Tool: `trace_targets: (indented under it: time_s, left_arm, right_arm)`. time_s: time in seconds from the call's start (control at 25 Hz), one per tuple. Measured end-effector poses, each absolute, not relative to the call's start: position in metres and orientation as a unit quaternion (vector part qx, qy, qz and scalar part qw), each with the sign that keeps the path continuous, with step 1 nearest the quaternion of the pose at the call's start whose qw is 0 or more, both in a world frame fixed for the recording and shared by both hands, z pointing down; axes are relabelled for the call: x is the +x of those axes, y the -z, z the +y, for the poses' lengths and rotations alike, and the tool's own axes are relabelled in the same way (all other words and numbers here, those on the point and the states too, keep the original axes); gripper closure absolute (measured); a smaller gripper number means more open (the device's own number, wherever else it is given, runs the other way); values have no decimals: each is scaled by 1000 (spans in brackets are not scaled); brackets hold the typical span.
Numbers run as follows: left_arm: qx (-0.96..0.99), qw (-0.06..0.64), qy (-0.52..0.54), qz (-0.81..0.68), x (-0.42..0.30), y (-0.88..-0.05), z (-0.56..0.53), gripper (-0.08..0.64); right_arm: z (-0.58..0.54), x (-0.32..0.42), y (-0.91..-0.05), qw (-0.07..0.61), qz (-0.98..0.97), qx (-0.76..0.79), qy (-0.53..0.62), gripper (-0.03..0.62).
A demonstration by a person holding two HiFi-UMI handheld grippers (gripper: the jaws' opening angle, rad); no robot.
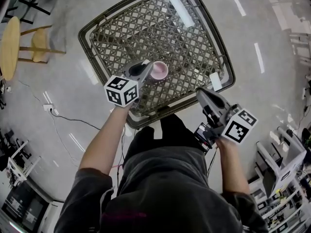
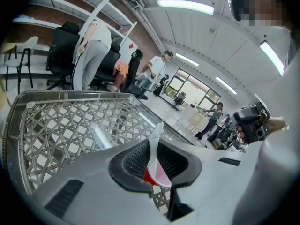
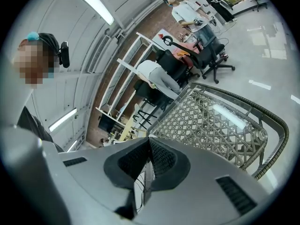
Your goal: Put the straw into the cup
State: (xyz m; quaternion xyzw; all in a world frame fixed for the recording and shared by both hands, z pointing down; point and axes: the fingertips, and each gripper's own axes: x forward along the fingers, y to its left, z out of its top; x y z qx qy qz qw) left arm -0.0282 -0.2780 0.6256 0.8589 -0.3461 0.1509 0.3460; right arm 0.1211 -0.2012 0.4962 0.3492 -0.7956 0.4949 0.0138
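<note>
Cup (image 2: pixel 161 176) behind straw (image 2: pixel 156 139), left hand-held gripper (image 1: pixel 146 63)

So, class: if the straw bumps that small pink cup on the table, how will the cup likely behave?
The cup looks small and probably light, so it may slide or tip. The table top seems glossy, with a light reflection, so probably little grip.

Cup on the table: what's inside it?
The cup shows only pale pink inside, seemingly empty. The left hand-held gripper, shut on the straw, covers its left edge.
</note>
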Motion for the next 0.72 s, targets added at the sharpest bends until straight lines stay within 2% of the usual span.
trace_targets:
  time_s: [0.28,0.72]
  left_arm:
    - [859,349,-154,-343,-28,-623,-274,494]
    - [855,352,-156,-347,-34,-615,-268,426]
  right_arm:
    - [-199,122,-492,12,-796,349,-494,578]
    - [-195,120,-483,6,-803,344,-486,578]
